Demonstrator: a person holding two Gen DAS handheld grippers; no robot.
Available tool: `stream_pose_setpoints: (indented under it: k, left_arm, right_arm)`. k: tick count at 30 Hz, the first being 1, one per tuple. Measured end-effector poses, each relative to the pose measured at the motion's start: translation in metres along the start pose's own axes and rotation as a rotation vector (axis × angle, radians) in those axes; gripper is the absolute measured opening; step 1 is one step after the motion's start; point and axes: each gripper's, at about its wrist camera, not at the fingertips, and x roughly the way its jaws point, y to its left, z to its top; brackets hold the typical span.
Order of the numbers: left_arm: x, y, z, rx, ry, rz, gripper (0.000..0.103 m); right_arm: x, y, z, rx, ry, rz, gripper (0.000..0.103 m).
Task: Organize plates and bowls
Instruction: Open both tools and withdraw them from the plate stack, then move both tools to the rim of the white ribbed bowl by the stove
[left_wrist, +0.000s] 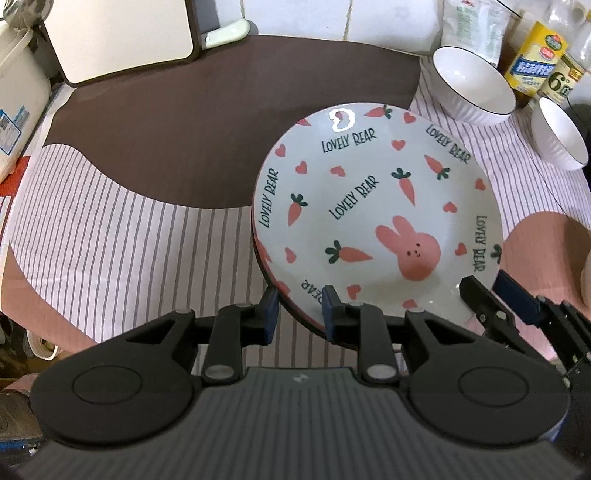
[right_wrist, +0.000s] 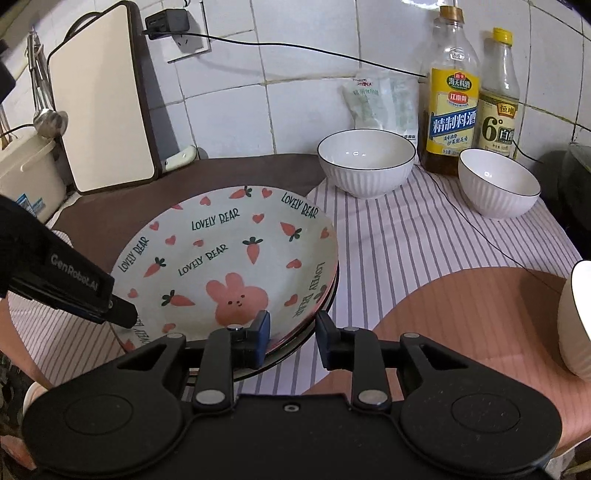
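Stack of plates (left_wrist: 369, 206) at centre right of the left wrist view, flat on the worktop (right_wrist: 424, 236), bunny-and-carrot plate on top and at least one darker rim showing beneath. Straddled at its near edge by the left gripper (left_wrist: 300, 314), bottom centre of the frame: jaws released, rim between the pads with a gap showing, nothing clamped. Same at the lower centre of the right wrist view with the right gripper (right_wrist: 291, 334): jaws released, astride the stack's near right rim, no squeeze visible. Probably two-handed so that a wide, heavy pile stays level, and loosened because the worktop carries the weight.

Two white ribbed bowls (right_wrist: 365, 162) (right_wrist: 498, 181) apart in the upper right, unstacked, and a third bowl (right_wrist: 576, 325) cut off by the right edge. Likely next in line for nesting.

Worktop covered by a cloth in brown, pink and striped patches, smooth and flat under the plates. White tiled wall behind. Cutting board (right_wrist: 99, 99) leaning upper left beside a white utensil holder (right_wrist: 29, 173). Two bottles (right_wrist: 450, 96) (right_wrist: 498, 99) and a bag (right_wrist: 384, 99) against the tiles, upper right. Black cable (right_wrist: 295, 50) running from a wall plug (right_wrist: 170, 22) across the wall and down past the bowls: a snag risk.
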Motion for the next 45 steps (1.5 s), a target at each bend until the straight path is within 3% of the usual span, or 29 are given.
stream_pose_setpoints:
  k: [5,7,18,25,34,39,42,45]
  left_arm:
    - [-0.021,-0.003,-0.006,0.025,-0.017,-0.019,0.027]
    - [-0.032,-0.006,-0.009,0.035,-0.023,-0.027,0.036]
    - [-0.101,-0.042,-0.029,0.101,-0.142,-0.130,0.050]
    - [-0.122,-0.085,-0.038,0.184,-0.230,-0.216,0.060]
    - [-0.112,-0.151,-0.044,0.264,-0.289,-0.326,0.069]
    - [-0.091,-0.184,-0.047,0.267,-0.325,-0.387,0.073]
    - [-0.076,-0.204,-0.048,0.284,-0.338,-0.402,0.074]
    - [-0.062,-0.221,-0.046,0.302,-0.359,-0.410,0.078]
  right_arm:
    - [-0.028,-0.006,0.005,-0.085,-0.038,0.006,0.031]
    - [-0.044,-0.015,0.007,-0.093,-0.052,0.022,0.032]
    - [-0.124,-0.064,0.001,-0.161,-0.168,0.053,0.054]
    - [-0.150,-0.099,-0.022,-0.151,-0.243,-0.001,0.066]
    - [-0.149,-0.141,-0.046,-0.083,-0.221,-0.070,0.067]
    - [-0.133,-0.160,-0.058,-0.061,-0.228,-0.139,0.076]
    - [-0.119,-0.173,-0.066,-0.070,-0.230,-0.196,0.091]
    - [-0.106,-0.188,-0.073,-0.059,-0.236,-0.218,0.093]
